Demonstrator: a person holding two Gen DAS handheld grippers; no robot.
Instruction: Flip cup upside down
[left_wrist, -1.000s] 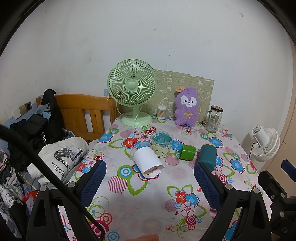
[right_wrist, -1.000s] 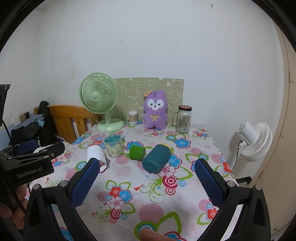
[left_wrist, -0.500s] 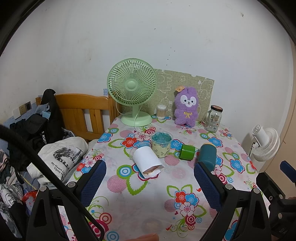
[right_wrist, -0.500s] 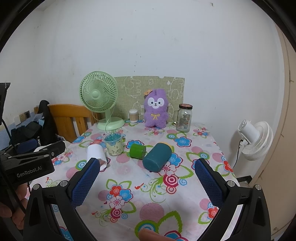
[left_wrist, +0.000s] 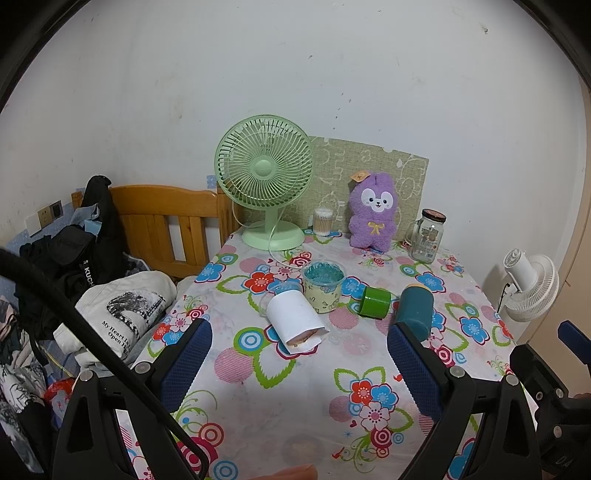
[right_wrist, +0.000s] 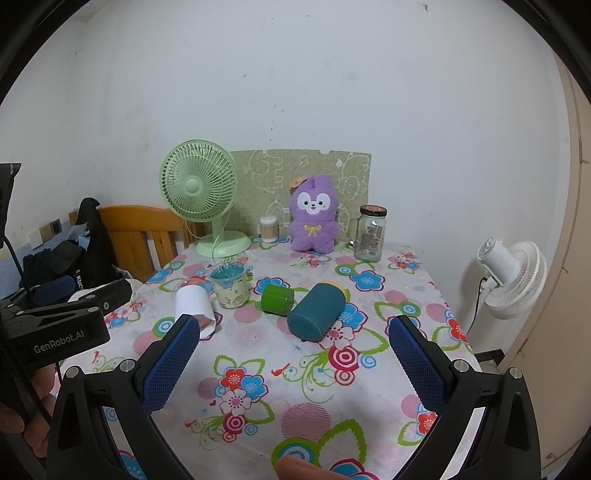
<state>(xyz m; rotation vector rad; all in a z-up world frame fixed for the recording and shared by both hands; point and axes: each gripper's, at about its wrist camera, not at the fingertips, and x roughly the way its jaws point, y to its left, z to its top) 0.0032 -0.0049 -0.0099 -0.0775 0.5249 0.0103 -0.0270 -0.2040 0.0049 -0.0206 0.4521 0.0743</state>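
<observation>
Several cups are on the floral tablecloth (left_wrist: 258, 398). A white paper cup (left_wrist: 295, 319) (right_wrist: 194, 306) lies on its side. A pale printed cup (left_wrist: 323, 288) (right_wrist: 231, 288) stands upright with teal contents. A small green cup (left_wrist: 375, 301) (right_wrist: 277, 299) and a dark teal cup (left_wrist: 415, 310) (right_wrist: 314, 314) lie on their sides. My left gripper (left_wrist: 299, 362) is open and empty, held in front of the white cup. My right gripper (right_wrist: 291, 358) is open and empty, in front of the teal cup. Neither touches a cup.
A green desk fan (left_wrist: 264, 177), a cotton swab jar (left_wrist: 323, 221), a purple plush toy (left_wrist: 373, 210) and a glass jar (left_wrist: 426, 236) stand along the table's back. A wooden bed frame (left_wrist: 162, 218) with clothes is left; a white floor fan (right_wrist: 513, 273) is right.
Both grippers have drifted very slightly; the scene is almost unchanged. No cup has moved.
</observation>
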